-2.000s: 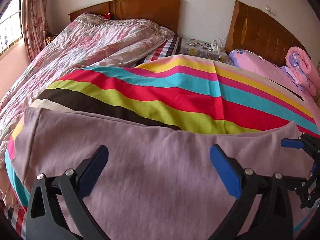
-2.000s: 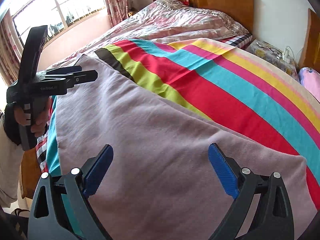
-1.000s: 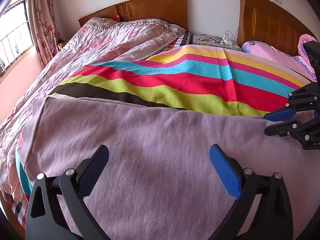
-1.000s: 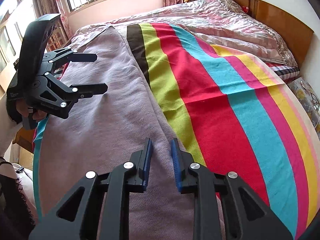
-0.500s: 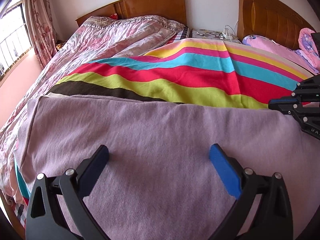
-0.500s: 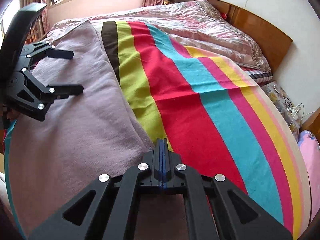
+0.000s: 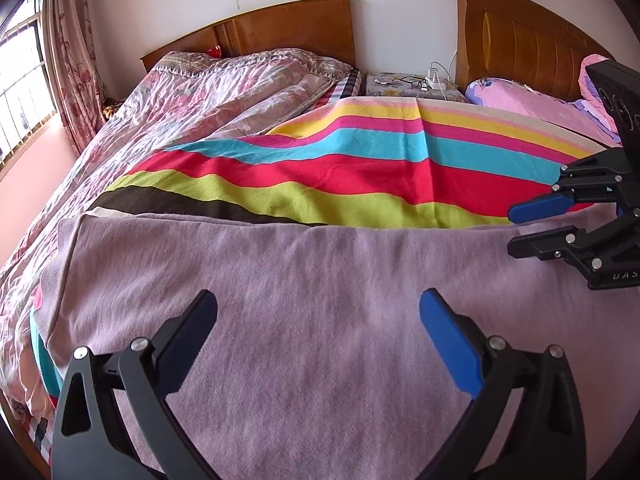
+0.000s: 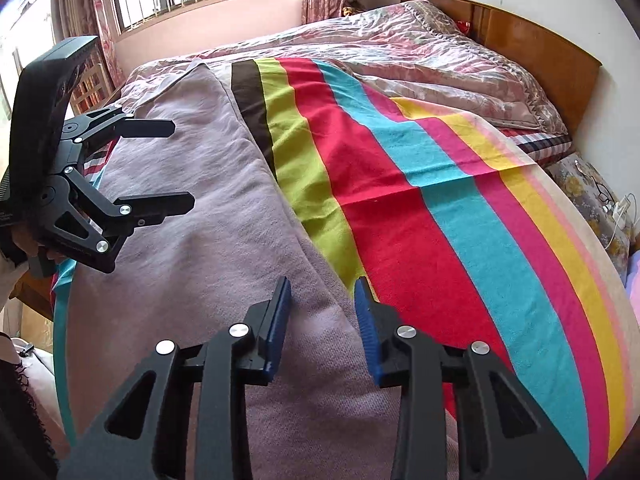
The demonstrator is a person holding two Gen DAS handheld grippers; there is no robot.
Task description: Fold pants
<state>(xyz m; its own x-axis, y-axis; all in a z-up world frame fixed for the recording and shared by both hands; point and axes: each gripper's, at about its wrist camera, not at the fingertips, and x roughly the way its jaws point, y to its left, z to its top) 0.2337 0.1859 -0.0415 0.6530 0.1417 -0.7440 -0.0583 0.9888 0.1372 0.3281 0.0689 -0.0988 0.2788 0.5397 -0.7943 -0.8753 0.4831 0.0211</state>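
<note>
The mauve pants [image 7: 320, 320] lie spread flat across the near part of the bed, on top of a striped blanket [image 7: 340, 176] whose bands of black, lime, red, turquoise, pink and yellow run beyond the far edge of the pants. In the left wrist view the left gripper [image 7: 320, 332] hovers over the middle of the fabric with its fingers [image 7: 448, 336] spread wide, holding nothing. At the right edge of that view the right gripper [image 7: 516, 228] sits at the far edge of the pants, near the line where they meet the blanket, its fingers partly apart and gripping nothing. The right wrist view shows the same: the right gripper [image 8: 322, 316] has its blue-padded fingers [image 8: 280, 312] parted over the edge of the pants [image 8: 192, 208], with the cloth beneath the gap and not pinched. The left gripper [image 8: 176, 164] appears at the left, wide open above the fabric. A crumpled floral quilt [image 7: 192, 108] covers the far left of the bed, against a wooden headboard [image 7: 280, 28]. A pink pillow [image 7: 528, 104] lies at far right.
</note>
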